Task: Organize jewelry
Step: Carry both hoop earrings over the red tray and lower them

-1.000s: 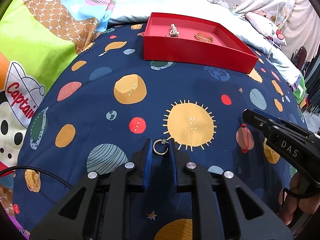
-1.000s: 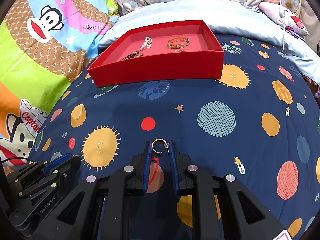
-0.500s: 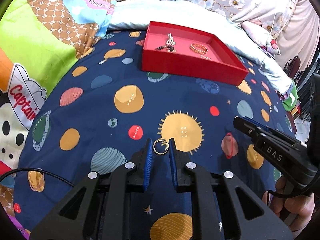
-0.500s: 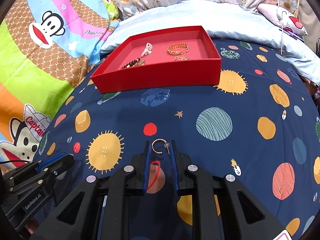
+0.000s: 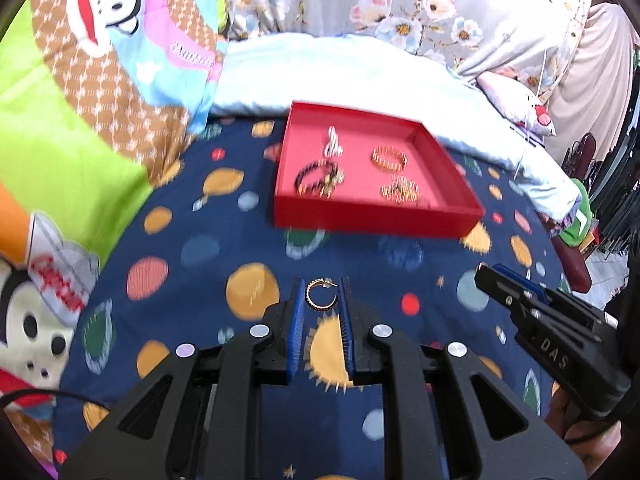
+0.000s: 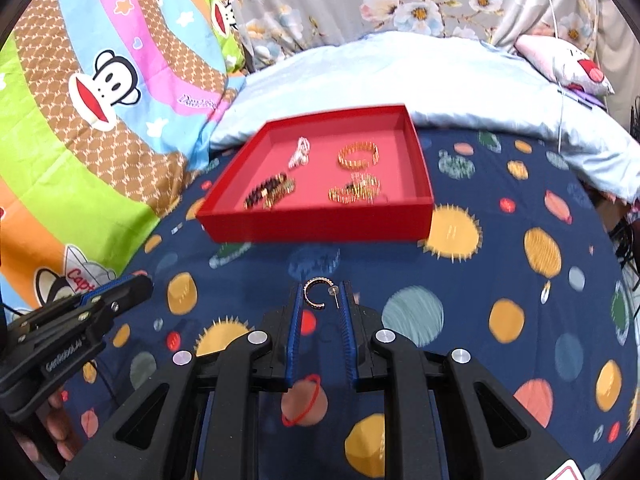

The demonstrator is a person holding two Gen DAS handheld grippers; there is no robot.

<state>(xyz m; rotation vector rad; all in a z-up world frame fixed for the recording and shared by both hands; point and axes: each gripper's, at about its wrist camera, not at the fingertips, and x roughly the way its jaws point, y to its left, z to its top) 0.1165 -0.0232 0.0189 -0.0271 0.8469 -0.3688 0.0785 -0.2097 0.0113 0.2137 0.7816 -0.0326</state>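
Each pair of tongs is pinched nearly closed on a small hoop earring: the left tongs (image 5: 322,300) grip a gold hoop (image 5: 321,295), the right tongs (image 6: 322,300) a beaded hoop (image 6: 318,293) with its post showing. The red tray (image 6: 320,226) lies ahead on the bed. Keep the pinch steady, carry both over the near wall, lower before releasing.
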